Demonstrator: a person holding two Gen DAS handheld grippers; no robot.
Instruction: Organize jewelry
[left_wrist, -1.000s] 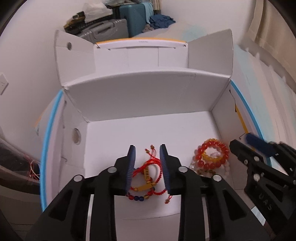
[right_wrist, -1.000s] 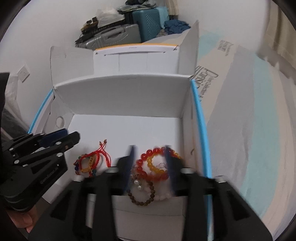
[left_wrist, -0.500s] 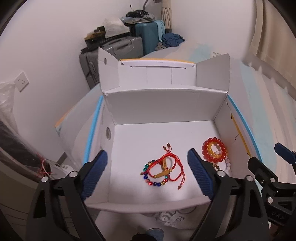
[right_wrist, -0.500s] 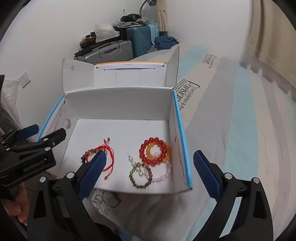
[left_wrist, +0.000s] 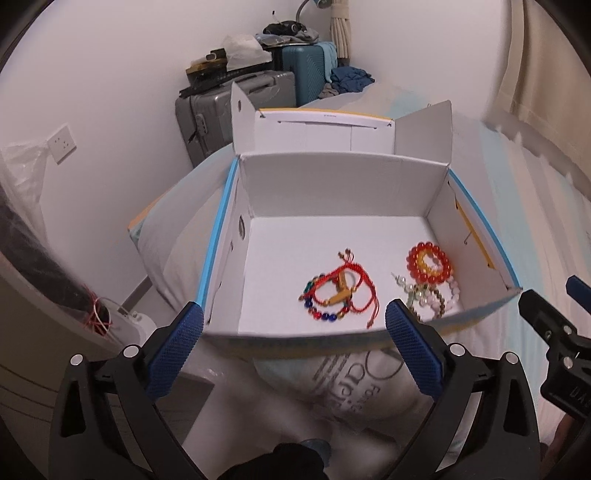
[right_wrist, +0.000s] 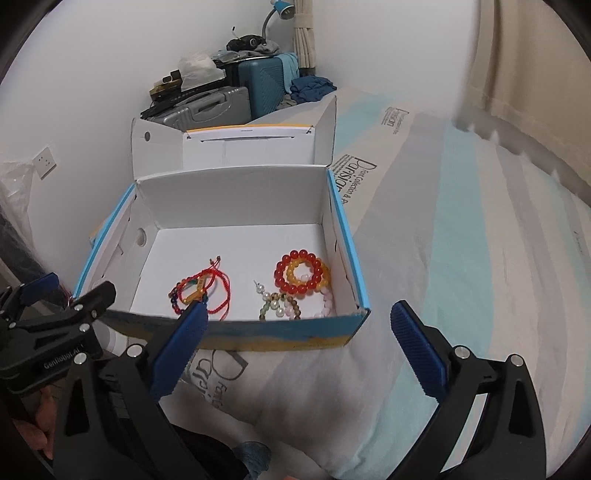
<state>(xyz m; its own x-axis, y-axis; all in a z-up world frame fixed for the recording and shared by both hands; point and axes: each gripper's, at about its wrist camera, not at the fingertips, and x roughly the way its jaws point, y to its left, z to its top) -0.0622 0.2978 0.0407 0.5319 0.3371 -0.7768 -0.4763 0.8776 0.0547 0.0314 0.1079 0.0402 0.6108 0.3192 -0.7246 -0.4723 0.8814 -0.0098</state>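
Left wrist view: left gripper (left_wrist: 293, 350) now backed off the box (left_wrist: 343, 184), jaws opening wide, nothing between. Same for right gripper (right_wrist: 299, 343). Inside the box, red cord bracelets (left_wrist: 338, 291) mid-floor; red bead bracelet (left_wrist: 428, 266) near right wall, on pale beads (left_wrist: 432, 299).

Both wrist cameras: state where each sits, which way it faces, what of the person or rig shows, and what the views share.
Left wrist: on the left gripper, facing forward and down into the box; its own empty jaws are opening, right gripper at the right edge.
Right wrist: on the right gripper, facing likewise from further right; empty jaws opening, left gripper and a hand at left.
Shared: box, red cord bracelets, bead bracelets, suitcases.
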